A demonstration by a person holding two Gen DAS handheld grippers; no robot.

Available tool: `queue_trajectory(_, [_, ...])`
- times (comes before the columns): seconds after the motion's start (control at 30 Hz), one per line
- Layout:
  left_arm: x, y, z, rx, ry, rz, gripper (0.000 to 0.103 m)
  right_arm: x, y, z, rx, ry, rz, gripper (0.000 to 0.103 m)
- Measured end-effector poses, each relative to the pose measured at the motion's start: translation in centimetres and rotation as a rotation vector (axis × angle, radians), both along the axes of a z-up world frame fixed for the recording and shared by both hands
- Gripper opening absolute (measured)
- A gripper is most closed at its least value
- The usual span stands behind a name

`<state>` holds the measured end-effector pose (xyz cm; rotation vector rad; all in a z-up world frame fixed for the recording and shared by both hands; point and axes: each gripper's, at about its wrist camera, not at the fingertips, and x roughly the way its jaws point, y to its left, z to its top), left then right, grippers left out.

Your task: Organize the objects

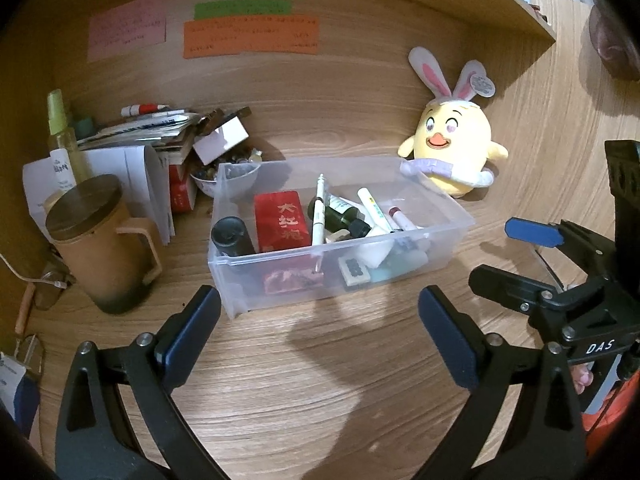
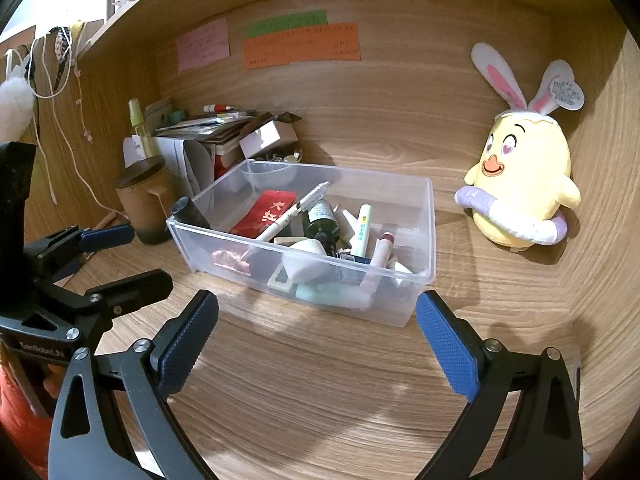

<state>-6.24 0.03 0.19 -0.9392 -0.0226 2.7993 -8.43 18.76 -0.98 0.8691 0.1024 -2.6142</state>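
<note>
Both the left gripper [image 1: 320, 320] and right gripper [image 2: 318, 326] are hovering wide open and empty before the clear bin [image 1: 448, 216], which is sitting mid-desk holding the gathered small items, presumably keeping them contained.

A home study nook: a wood-grain desk [image 2: 320, 380] closed in by matching wooden back and side panels. Left of the clear plastic storage bin [image 1: 440, 236] of pens and small bottles stand a brown lidded mug [image 1: 104, 248] and a messy stack of papers and booklets [image 1: 152, 132]. Behind it, pink, green and orange paper notes [image 1: 248, 34] stick to the panel; right of it sits a yellow chick plush with rabbit ears [image 1: 456, 144].
</note>
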Motion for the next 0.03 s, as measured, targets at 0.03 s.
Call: queue_trajectory(0.03, [-0.05, -0.03, -0.04, 0.001, -0.005, -0.001, 0.101, -0.04, -0.01, -0.05, -0.001, -0.003, -0.001, 0.099])
